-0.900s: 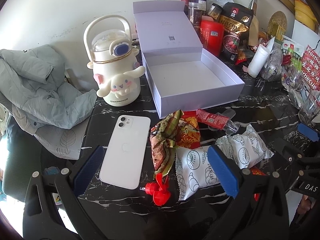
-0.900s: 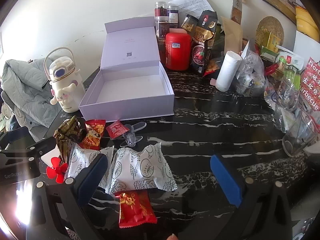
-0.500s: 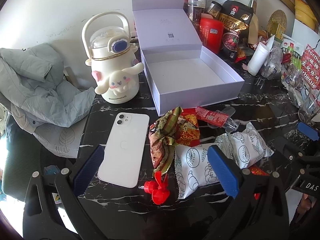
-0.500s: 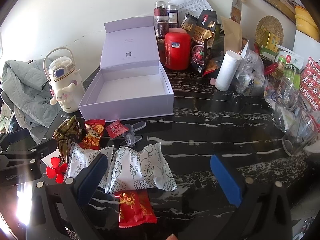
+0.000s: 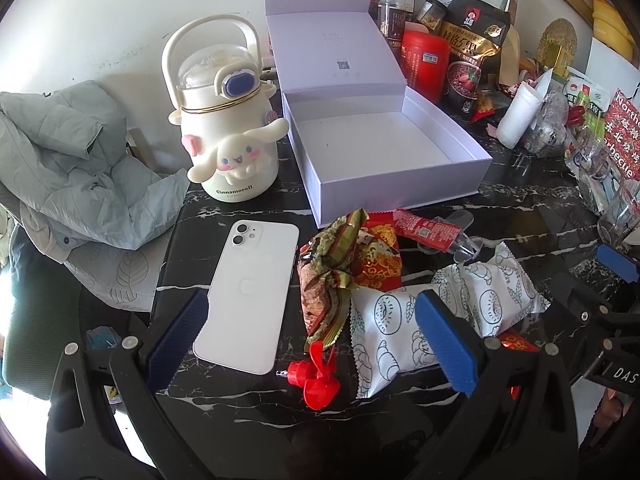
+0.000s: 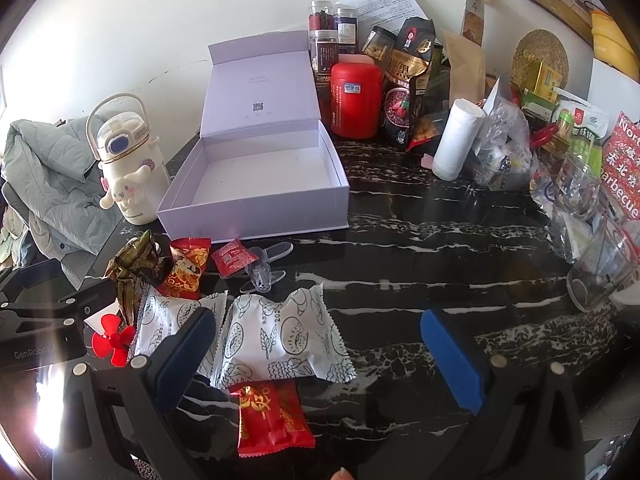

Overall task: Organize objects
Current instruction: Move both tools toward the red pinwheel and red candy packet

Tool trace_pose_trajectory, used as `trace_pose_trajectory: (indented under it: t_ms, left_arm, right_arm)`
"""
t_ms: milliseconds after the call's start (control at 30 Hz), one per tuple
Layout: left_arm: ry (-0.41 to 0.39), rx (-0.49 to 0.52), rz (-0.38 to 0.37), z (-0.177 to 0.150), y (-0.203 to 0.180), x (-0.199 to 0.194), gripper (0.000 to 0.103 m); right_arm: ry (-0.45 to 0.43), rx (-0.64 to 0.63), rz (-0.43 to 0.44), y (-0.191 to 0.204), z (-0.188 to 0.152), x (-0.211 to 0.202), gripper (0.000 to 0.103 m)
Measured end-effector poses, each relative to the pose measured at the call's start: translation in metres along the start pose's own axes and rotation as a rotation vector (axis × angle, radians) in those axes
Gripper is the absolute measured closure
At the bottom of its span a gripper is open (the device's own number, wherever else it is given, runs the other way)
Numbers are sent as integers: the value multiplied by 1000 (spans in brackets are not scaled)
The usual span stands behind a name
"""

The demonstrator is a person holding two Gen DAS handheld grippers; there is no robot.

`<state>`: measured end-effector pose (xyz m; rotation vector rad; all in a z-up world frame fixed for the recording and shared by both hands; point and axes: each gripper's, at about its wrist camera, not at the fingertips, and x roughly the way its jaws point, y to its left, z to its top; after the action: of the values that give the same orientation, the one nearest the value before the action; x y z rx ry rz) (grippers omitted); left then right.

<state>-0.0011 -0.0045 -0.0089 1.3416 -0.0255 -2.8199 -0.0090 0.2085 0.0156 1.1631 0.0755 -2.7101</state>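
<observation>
Left gripper (image 5: pixel 308 332) and right gripper (image 6: pixel 316 344) both spread wide at bottom of frame, holding nothing; lavender box (image 5: pixel 400 184) lies open at upper centre

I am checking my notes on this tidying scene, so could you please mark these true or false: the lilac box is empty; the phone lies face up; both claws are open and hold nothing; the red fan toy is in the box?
1. The lilac box is empty: true.
2. The phone lies face up: false, its camera side is up.
3. The left claw and right claw are open, holding nothing: true.
4. The red fan toy is in the box: false, it lies on the table beside the phone.
</observation>
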Motion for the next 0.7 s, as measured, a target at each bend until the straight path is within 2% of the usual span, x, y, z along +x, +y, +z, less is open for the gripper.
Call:
trace_pose_trajectory:
  t_ms: [700]
  left_arm:
    - [37, -22, 6, -21, 2, 0, 0]
  right_arm:
    - [10, -8, 23, 0, -17, -8, 0]
